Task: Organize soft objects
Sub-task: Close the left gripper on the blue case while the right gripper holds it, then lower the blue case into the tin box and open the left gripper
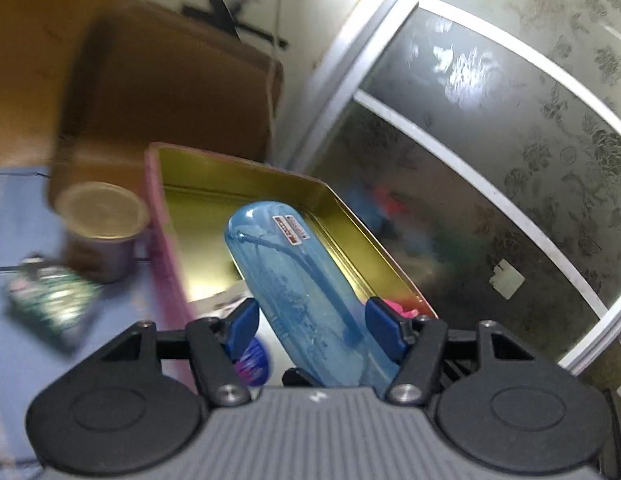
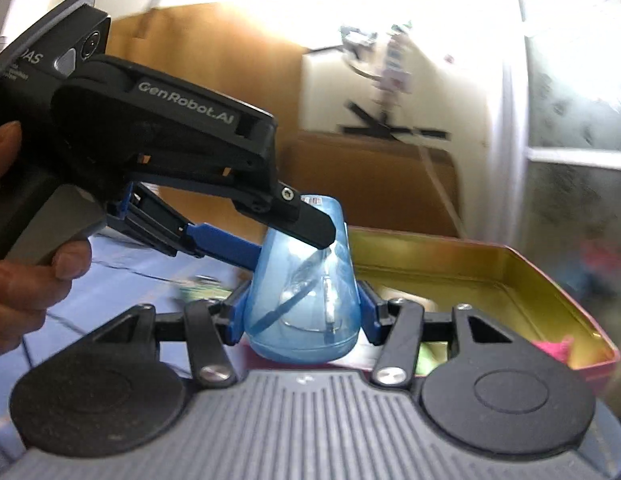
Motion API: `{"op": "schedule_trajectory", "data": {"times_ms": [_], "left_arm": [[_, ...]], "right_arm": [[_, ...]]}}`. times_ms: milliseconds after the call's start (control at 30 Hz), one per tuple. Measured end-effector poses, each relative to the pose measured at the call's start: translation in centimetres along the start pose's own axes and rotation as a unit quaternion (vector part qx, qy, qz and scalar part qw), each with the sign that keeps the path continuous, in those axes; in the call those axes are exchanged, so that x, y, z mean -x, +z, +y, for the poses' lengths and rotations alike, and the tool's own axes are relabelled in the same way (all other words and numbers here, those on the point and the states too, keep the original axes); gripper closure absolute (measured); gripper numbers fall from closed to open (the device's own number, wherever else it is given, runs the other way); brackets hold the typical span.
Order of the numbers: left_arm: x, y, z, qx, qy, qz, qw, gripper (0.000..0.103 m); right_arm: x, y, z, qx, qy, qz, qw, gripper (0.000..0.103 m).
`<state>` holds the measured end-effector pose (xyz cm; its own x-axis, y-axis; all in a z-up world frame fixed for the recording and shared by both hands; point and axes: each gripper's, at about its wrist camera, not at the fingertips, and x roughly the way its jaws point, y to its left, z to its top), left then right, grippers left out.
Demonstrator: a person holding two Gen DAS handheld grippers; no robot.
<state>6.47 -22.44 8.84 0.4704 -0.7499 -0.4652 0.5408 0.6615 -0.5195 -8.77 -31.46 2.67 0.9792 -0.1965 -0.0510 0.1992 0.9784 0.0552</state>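
Note:
A translucent blue plastic case [image 1: 306,292] is held by both grippers above an open pink tin with a gold inside [image 1: 246,188]. My left gripper [image 1: 312,328] is shut on one end of the case. My right gripper [image 2: 302,316] is shut on its other end [image 2: 306,296]. The left gripper [image 2: 288,236] shows in the right wrist view, coming from the left, its fingers clamped on the case's far part. A pink soft item [image 2: 554,348] lies in the tin's near right corner [image 2: 590,328].
A metal mug [image 1: 102,228] and a green packet [image 1: 50,300] sit on the blue cloth [image 1: 14,352] left of the tin. A brown cushion [image 1: 170,92] stands behind. A frosted glass door [image 1: 510,140] is to the right.

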Motion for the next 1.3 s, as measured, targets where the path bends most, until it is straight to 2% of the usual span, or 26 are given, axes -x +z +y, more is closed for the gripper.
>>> {"op": "schedule_trajectory", "data": {"times_ms": [200, 433, 533, 600, 667, 733, 833, 1133, 1300], "left_arm": [[-6.5, 0.6, -1.7, -0.011, 0.003, 0.032, 0.9994, 0.045], [-9.4, 0.9, -2.5, -0.034, 0.017, 0.048, 0.9981, 0.044], [-9.8, 1.0, -3.2, -0.062, 0.047, 0.037, 0.9963, 0.039], [-9.4, 0.8, -3.4, -0.082, 0.066, 0.024, 0.9942, 0.037], [-9.0, 0.7, -3.4, -0.093, 0.082, 0.018, 0.9921, 0.036], [-8.2, 0.5, -3.2, -0.097, 0.096, 0.015, 0.9905, 0.031], [-6.8, -0.1, -3.0, -0.106, 0.111, 0.006, 0.9881, 0.027], [-1.1, -3.2, -3.6, -0.158, 0.149, -0.014, 0.9760, 0.025], [2.0, -4.7, -2.7, -0.153, 0.171, -0.023, 0.9731, 0.024]], "right_arm": [[-3.0, -0.2, -4.5, -0.030, -0.046, 0.044, 0.998, 0.046], [-5.1, -0.8, -6.3, -0.030, -0.074, 0.065, 0.995, 0.046], [-6.3, -0.8, -6.8, -0.028, -0.101, 0.070, 0.992, 0.045], [-6.7, -0.8, -6.9, -0.020, -0.134, 0.058, 0.989, 0.044], [-6.7, -1.1, -7.0, -0.023, -0.150, 0.057, 0.987, 0.043], [-6.1, -1.3, -7.3, -0.045, -0.150, 0.053, 0.986, 0.038], [-4.6, -1.4, -7.1, -0.068, -0.149, 0.037, 0.986, 0.037], [-1.0, -1.3, -4.5, -0.130, -0.142, -0.001, 0.981, 0.037], [-0.8, -0.8, -2.5, -0.129, -0.132, -0.003, 0.983, 0.037]]}}
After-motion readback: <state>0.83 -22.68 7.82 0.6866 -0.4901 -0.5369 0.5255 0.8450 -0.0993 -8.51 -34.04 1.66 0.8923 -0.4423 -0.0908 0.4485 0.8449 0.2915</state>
